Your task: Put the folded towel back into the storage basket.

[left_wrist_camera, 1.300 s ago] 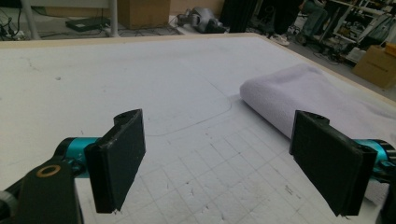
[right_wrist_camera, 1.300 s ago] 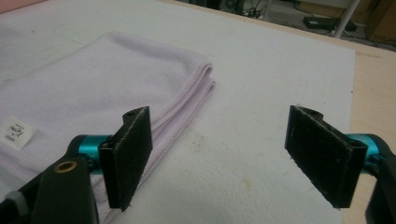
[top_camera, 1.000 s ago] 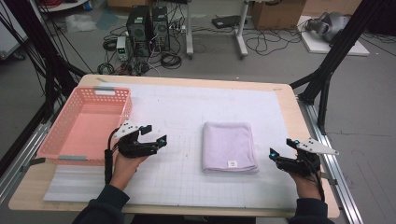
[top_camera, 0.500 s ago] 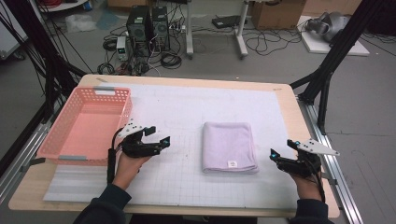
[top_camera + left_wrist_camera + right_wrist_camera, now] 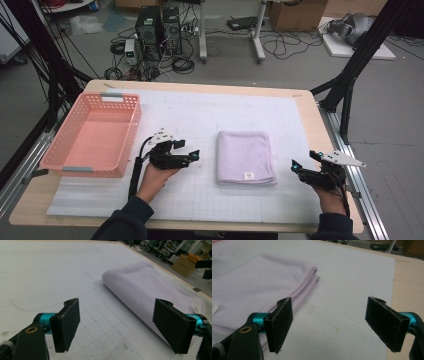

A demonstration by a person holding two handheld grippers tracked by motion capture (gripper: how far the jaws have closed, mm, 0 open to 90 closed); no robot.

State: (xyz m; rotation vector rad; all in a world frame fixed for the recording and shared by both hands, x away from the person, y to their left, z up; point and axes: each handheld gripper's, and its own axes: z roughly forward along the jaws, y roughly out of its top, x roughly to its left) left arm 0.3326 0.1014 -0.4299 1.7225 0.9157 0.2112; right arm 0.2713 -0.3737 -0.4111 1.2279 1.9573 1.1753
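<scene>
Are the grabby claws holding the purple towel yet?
No, nothing is held. The left gripper and right gripper are both open, one on each side of the folded towel, not touching it.

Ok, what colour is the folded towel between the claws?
Pale lilac; the folded towel shows best in the high view.

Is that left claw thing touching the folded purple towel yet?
Apart. In the high view bare mat lies between the left gripper and the towel.

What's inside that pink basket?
Nothing shows inside the pink plastic mesh basket: its floor looks bare from above. The strip of floor right behind its near wall is hidden by that wall.
</scene>
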